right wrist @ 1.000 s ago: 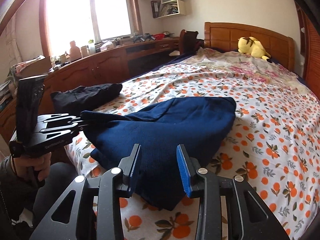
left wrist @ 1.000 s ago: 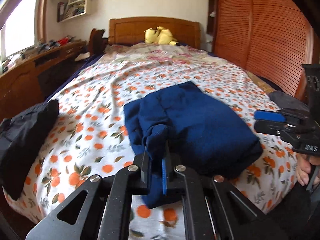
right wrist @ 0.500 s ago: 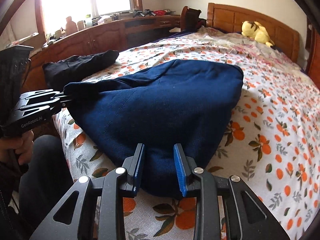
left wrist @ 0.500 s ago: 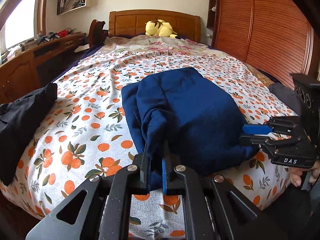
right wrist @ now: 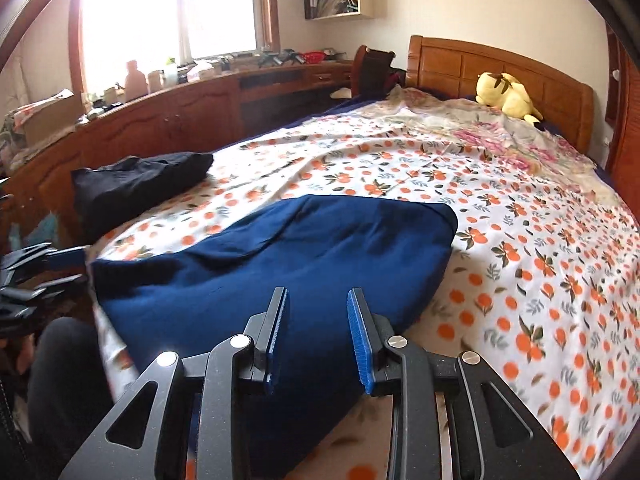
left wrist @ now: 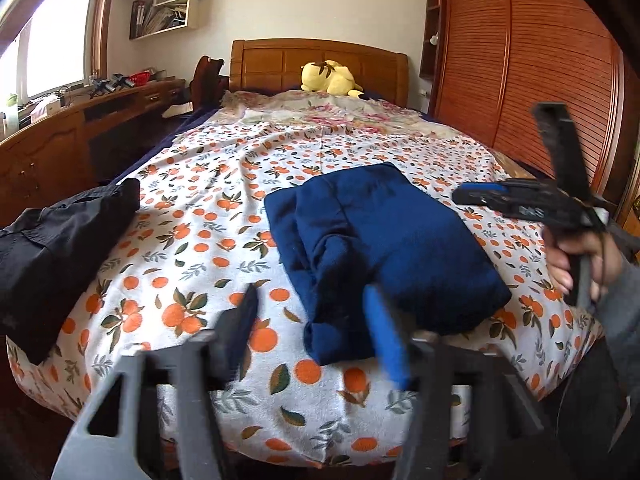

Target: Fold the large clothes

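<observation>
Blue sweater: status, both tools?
Left tool opening, nothing between its fingers. Right tool open, clear of cloth. Blue sweater folded on bedsheet. Black garment well aside.

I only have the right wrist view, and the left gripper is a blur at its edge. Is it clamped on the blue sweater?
Observer: No. In the left wrist view the left gripper has its jaws opening; the navy sweater shows its near corner between them, unpinched.
Operator: How does that corner lie?
Observer: It is a bunched roll of cloth resting on the orange-print sheet, near the bed's foot.
Operator: Where is my right gripper from that side?
Observer: The right gripper hovers beyond the sweater's right edge, clear of the cloth, with a hand around its handle.
</observation>
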`<state>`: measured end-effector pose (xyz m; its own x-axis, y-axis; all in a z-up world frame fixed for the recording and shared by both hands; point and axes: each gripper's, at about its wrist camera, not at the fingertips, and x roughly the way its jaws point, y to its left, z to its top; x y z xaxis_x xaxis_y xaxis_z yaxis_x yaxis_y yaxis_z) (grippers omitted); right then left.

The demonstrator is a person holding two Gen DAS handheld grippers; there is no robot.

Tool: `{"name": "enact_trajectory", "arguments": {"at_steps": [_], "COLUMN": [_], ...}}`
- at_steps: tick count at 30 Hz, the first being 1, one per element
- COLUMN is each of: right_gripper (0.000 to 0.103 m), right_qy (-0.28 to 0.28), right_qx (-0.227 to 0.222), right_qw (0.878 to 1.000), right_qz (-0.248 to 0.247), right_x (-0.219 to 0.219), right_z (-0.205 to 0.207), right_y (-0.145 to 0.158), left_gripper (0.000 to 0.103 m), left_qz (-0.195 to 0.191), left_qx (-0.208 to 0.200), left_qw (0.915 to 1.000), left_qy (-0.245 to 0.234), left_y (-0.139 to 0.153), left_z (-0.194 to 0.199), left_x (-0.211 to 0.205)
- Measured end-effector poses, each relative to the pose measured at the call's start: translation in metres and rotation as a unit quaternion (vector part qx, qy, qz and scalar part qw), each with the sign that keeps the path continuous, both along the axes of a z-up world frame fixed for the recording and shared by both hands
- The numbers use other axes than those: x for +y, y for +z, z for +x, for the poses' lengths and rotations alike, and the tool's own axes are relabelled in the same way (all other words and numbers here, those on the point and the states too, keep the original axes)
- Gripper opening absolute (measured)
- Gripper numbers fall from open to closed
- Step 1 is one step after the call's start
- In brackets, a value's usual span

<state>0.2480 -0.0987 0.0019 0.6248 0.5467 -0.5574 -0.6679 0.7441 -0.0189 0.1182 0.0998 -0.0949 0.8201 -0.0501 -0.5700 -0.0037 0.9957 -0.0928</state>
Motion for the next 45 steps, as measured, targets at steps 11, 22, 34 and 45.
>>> {"name": "enact_trajectory", "arguments": {"at_steps": [11, 22, 34, 45], "right_gripper": [0.046, 0.076, 0.081, 0.018], "right_qy": [-0.051, -0.072, -0.064, -0.04], "right_qx": [0.03, 0.073, 0.152, 0.135], "right_qw": [0.997, 0.994, 0.986, 0.989], "right_qz": [-0.046, -0.045, -0.011, -0.047], "right_x": [0.028, 0.038, 0.039, 0.056], "right_z": [0.089, 0.131, 0.168, 0.159], "right_y": [-0.038, -0.058, -0.069, -0.056], "left_gripper": [0.082, 0.082, 0.07, 0.019], "left_qz": [-0.004, -0.001, -0.021, -0.098], "left_qx": [0.035, 0.048, 0.054, 0.086], "left_qw": [0.999, 0.9987, 0.998, 0.9887], "left_qy": [0.028, 0.019, -0.025, -0.074], "left_y": [-0.028, -0.039, -0.05, -0.066], "left_z": [0.004, 0.02, 0.028, 0.038], "left_x": [0.016, 0.008, -0.013, -0.002]}}
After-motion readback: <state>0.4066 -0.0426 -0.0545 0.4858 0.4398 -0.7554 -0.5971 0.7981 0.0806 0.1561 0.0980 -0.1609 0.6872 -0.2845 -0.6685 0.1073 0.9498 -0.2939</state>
